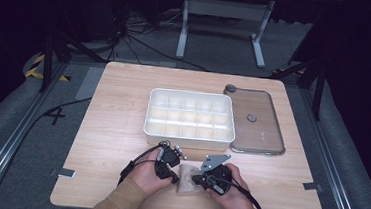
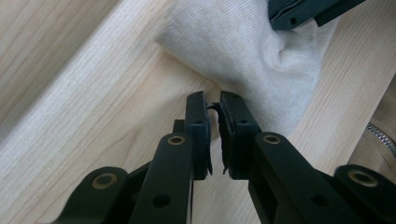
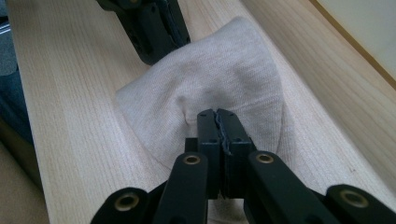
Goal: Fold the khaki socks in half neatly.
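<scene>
A small piece of beige knitted cloth [image 1: 186, 180] lay on the pale wooden bench [image 1: 111, 129], close to its near edge and about midway along it, between the person's two hands.

The right gripper [image 3: 217, 122] had its jaws pressed together on a pinch of the cloth, and the fabric puckered into a ridge just ahead of its tips. The left gripper [image 2: 212, 105] stood at the opposite edge of the cloth with its jaws nearly closed, a thin gap between them; a dark sliver showed in that gap, but I could not tell whether any fabric was caught there.

The white plastic organiser box with a grid of small compartments [image 1: 190, 119] sat near the middle of the bench, beyond the grippers. Every compartment looked empty. Its clear, grey-rimmed lid [image 1: 255, 121] lay flat beside it, toward the bench's right edge.

By my judgement the work was at an early stage: the cloth was only being gripped and gathered or folded, nothing had gone into the box, and lifting it over, placing it and fitting the lid were all left.
</scene>
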`<control>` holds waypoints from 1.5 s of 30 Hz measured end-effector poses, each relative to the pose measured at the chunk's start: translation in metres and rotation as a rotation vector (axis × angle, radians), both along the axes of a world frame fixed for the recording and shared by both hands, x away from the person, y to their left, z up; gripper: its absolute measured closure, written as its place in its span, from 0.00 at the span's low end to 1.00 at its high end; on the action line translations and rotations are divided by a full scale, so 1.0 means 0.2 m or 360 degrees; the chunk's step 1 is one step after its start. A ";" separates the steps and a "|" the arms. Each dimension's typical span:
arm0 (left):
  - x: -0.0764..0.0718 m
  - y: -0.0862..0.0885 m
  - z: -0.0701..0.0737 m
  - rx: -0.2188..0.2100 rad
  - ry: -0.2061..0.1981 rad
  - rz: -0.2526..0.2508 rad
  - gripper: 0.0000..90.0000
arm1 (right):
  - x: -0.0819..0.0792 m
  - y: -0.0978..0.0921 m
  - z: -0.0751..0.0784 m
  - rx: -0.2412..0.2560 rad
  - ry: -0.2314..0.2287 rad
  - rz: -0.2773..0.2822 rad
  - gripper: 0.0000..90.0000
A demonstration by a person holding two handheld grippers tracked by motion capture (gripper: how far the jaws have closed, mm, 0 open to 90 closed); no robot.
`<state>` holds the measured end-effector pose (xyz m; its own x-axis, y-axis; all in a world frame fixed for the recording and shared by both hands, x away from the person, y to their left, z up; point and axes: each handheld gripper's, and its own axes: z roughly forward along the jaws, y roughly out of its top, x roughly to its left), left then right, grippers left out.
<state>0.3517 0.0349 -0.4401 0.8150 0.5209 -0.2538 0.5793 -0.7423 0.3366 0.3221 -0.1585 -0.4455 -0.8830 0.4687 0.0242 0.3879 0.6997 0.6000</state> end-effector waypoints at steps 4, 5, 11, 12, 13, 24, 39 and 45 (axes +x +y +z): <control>0.00 -0.01 0.01 -0.0018 -0.0022 -0.0008 0.93 | 0.00 0.00 0.00 0.0009 0.0005 0.0000 0.99; 0.00 -0.01 0.01 -0.0025 -0.0021 -0.0009 0.93 | 0.00 0.00 0.00 0.0010 0.0006 -0.0002 0.99; -0.02 -0.02 0.04 -0.0065 -0.0063 -0.0038 0.94 | 0.00 -0.01 0.00 0.0013 0.0004 0.0003 0.99; -0.02 -0.02 0.04 -0.0073 -0.0075 -0.0041 0.94 | 0.00 -0.01 0.00 0.0013 0.0004 0.0002 0.99; -0.02 -0.02 0.04 -0.0089 -0.0084 -0.0036 0.95 | 0.00 -0.01 0.00 0.0014 0.0004 0.0002 0.99; -0.05 -0.06 0.08 -0.0180 -0.0145 -0.0107 0.96 | -0.01 0.00 0.00 0.0018 -0.0014 -0.0005 0.99; -0.05 -0.05 0.08 -0.0176 -0.0164 -0.0104 0.94 | -0.03 0.00 0.02 -0.0012 -0.0084 0.0013 0.96; -0.05 -0.05 0.08 -0.0179 -0.0178 -0.0097 0.94 | -0.04 -0.09 0.11 0.0022 -0.0124 -0.0040 0.94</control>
<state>0.3422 0.0250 -0.4239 0.8705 0.4433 -0.2139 0.4889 -0.7290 0.4791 0.3135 -0.1767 -0.4226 -0.8706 0.4906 -0.0376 0.3567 0.6820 0.6385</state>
